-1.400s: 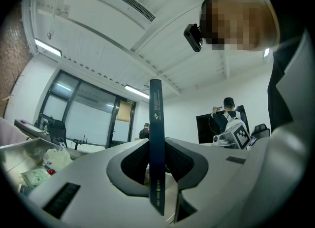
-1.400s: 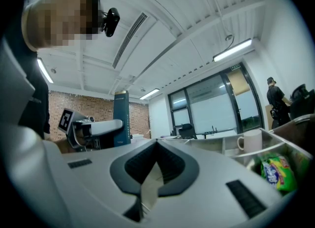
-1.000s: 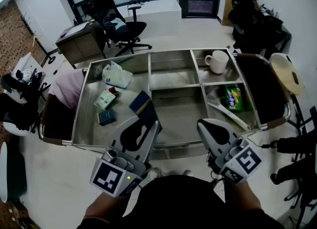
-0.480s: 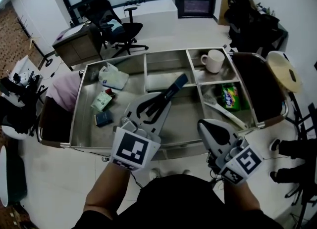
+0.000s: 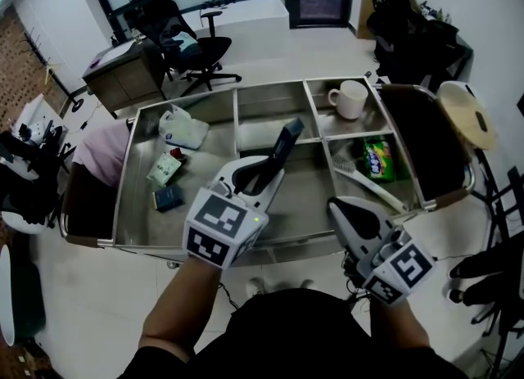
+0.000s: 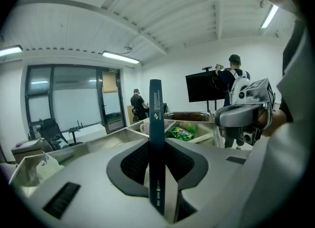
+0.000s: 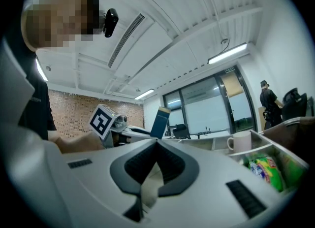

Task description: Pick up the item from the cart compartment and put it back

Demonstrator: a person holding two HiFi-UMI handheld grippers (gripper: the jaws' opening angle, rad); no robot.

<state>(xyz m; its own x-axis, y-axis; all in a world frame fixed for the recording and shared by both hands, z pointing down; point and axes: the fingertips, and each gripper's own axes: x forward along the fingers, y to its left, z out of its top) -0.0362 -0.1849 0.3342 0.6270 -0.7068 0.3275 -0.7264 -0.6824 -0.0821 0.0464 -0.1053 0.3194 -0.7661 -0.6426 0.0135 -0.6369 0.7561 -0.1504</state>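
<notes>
A thin dark-blue box (image 5: 288, 135) stands up over the middle compartment of the steel cart (image 5: 155, 244), with my left gripper (image 5: 267, 174) shut on its lower end. In the left gripper view the blue box (image 6: 156, 123) shows edge-on, upright, pinched between the jaws of the left gripper (image 6: 157, 149). My right gripper (image 5: 347, 210) hangs over the cart's front rim, shut and empty. In the right gripper view the right gripper (image 7: 157, 146) has its jaws together, and beyond them the blue box (image 7: 160, 121) sticks up from the left gripper.
The cart's left compartment holds a white plastic bag (image 5: 182, 128), a green packet (image 5: 164, 169) and a small dark item (image 5: 168, 198). At the right sit a white mug (image 5: 352, 99), a green snack bag (image 5: 378, 159) and a white brush (image 5: 370, 189). An office chair (image 5: 192, 46) stands behind.
My left gripper has carried the blue box from the left compartment's edge rightwards over the middle compartment and tilted it more upright. The right gripper has stayed put.
</notes>
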